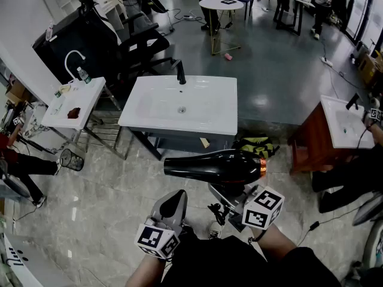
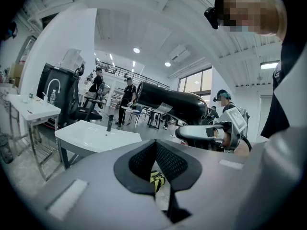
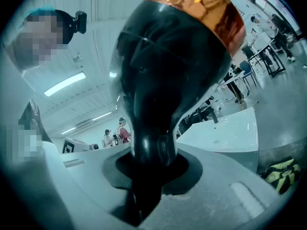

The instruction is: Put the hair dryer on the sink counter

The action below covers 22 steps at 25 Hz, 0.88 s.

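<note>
One black hair dryer with a copper band at its rear hangs over the tiled floor. Its barrel is level, just short of the near edge of the white sink counter and not touching it. The right gripper clamps the handle from below, jaws narrow around it. The left gripper, beside it, holds nothing, and its jaws seem to meet at the tips. A black tap stands at the counter's back edge. A yellow-and-black bag lies on the floor near the counter's right corner.
</note>
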Each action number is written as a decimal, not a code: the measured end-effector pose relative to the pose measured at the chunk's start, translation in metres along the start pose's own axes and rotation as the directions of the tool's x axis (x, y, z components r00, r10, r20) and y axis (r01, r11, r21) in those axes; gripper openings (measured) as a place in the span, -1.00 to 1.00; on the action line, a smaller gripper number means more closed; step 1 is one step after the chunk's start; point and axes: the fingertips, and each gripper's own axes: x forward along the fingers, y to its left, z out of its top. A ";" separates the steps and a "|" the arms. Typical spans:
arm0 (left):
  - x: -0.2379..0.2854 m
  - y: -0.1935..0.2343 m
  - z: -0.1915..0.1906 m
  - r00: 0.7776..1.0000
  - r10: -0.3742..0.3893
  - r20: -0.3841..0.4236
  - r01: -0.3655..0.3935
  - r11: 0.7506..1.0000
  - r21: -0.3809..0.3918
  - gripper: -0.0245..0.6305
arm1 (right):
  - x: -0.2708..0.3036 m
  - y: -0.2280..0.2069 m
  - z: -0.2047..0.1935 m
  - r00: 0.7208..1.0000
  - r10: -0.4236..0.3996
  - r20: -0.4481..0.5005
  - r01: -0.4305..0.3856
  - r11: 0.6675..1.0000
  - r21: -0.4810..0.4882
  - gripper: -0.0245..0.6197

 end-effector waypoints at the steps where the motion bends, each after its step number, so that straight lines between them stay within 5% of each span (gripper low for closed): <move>1: 0.001 0.000 0.000 1.000 0.000 0.000 0.000 1.000 -0.001 -0.92 | 0.001 -0.001 0.000 1.000 -0.001 0.000 0.001 1.000 0.000 -0.65; 22: -0.004 -0.003 0.002 1.000 0.001 -0.003 -0.001 1.000 -0.002 -0.92 | -0.003 0.004 0.004 1.000 0.021 0.022 -0.021 0.999 0.029 -0.65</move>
